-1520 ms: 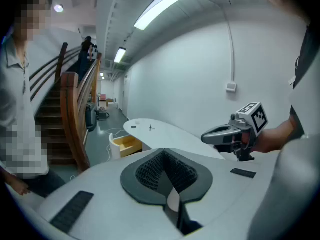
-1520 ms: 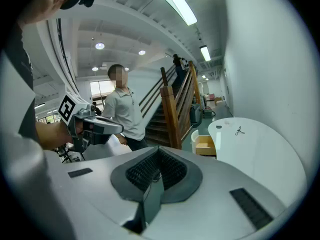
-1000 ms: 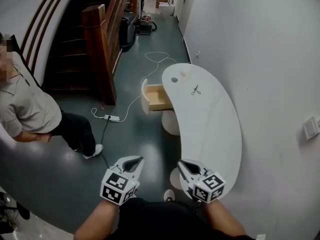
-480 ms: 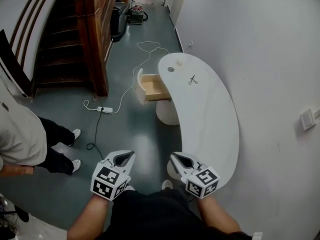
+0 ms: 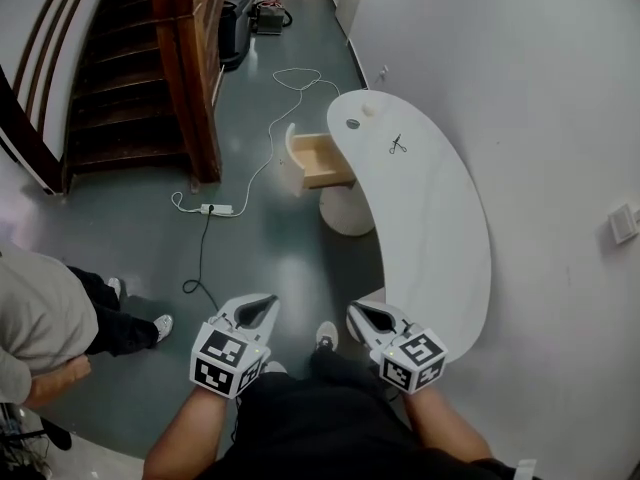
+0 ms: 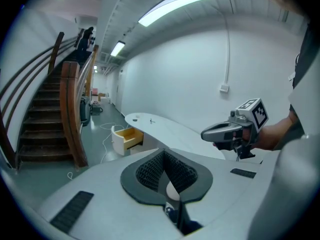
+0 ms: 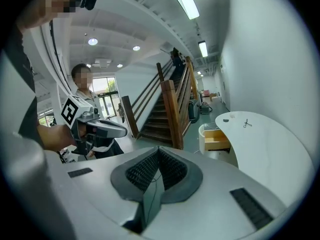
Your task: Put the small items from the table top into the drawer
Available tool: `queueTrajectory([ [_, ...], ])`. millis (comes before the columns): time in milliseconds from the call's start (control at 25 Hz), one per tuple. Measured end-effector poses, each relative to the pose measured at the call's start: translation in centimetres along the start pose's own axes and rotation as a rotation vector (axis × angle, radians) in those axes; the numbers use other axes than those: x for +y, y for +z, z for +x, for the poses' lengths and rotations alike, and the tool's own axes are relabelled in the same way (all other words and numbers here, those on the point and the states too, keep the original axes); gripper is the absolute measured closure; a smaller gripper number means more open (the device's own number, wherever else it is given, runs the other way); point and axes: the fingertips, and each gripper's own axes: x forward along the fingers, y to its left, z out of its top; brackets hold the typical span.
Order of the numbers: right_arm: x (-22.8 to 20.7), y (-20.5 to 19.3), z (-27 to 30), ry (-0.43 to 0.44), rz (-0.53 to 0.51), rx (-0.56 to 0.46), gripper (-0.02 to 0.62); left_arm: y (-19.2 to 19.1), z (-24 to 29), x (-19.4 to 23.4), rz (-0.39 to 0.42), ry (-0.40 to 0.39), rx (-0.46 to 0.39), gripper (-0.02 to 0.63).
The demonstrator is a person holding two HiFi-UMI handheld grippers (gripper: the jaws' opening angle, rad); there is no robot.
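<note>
Head view: the left gripper (image 5: 258, 308) and right gripper (image 5: 362, 314) hang side by side over the floor, at the near end of the white table (image 5: 440, 258). Scissors (image 5: 398, 145) lie toward the table's far end, and the drawer (image 5: 325, 160) stands open at its left edge.

Left gripper view: the jaws are pressed together, holding nothing.

Right gripper view: the jaws are also closed and empty, well apart from the scissors (image 7: 246, 124).

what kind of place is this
Probably the ground-floor hall of an office or similar building. A wooden staircase rises at the left. A curved white table with an open drawer stands against the wall. Long strip lights run along the ceiling.
</note>
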Motion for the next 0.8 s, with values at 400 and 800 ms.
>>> queueTrajectory([
  [400, -4.3, 3.3, 3.5, -0.014, -0.026, -0.04, 0.597, 2.3, 4.2, 3.3, -0.017, -0.003, -0.024, 0.592],
  [800, -13.2, 8.4, 11.5, 0.018, 0.012, -0.061, 0.597, 7.5, 12.7, 9.3, -0.025, 0.018, 0.024, 0.592],
])
